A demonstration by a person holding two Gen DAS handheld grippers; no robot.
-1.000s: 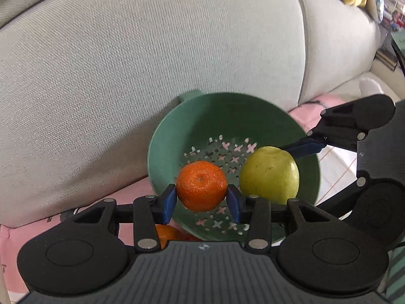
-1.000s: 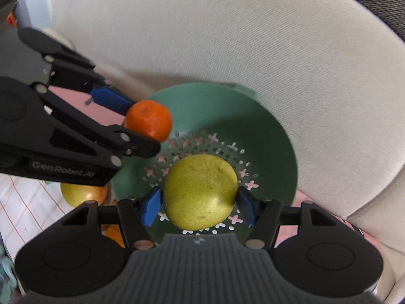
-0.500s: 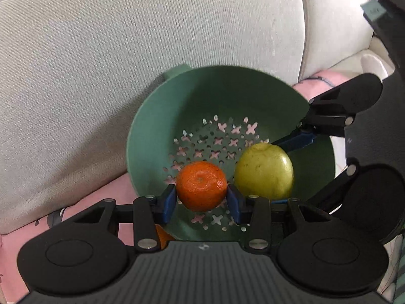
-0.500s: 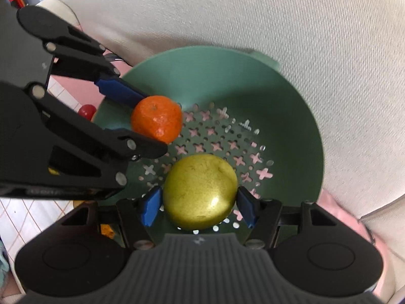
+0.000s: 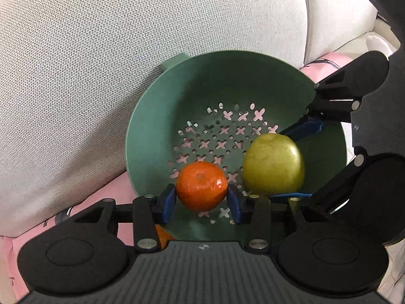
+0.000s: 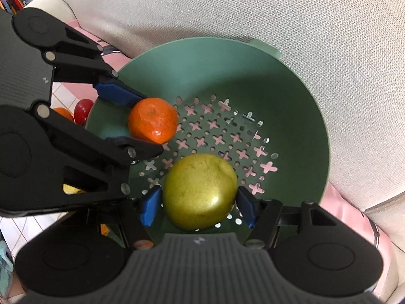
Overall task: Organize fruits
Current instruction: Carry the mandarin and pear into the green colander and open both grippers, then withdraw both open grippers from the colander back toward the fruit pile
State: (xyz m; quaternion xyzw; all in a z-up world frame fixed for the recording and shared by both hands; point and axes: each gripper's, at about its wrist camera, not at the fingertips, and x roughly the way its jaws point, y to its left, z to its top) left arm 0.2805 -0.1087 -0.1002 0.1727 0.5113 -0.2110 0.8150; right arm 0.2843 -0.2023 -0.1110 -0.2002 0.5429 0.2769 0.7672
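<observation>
A green colander [image 5: 253, 83] [image 6: 291, 96] leans against the sofa back. My left gripper [image 5: 201, 200] is shut on an orange mandarin [image 5: 201, 186] [image 6: 152, 120] and holds it inside the colander, over the left of its pierced bottom. My right gripper [image 6: 197, 209] is shut on a yellow-green pear [image 6: 200, 191] [image 5: 273, 163] and holds it inside the colander, low over the bottom. The two fruits hang side by side, a little apart.
The grey sofa backrest [image 5: 101, 76] rises right behind the colander. A pink cloth [image 6: 349, 202] lies under it. Left of the colander lie a red fruit [image 6: 82, 109], an orange fruit [image 6: 63, 113] and a yellow one [image 6: 72, 189]. Another orange fruit [image 5: 163, 238] shows below my left gripper.
Both grippers have moved forward and down into the colander with their fruits. The colander now fills more of both views. Both grips are unchanged.
</observation>
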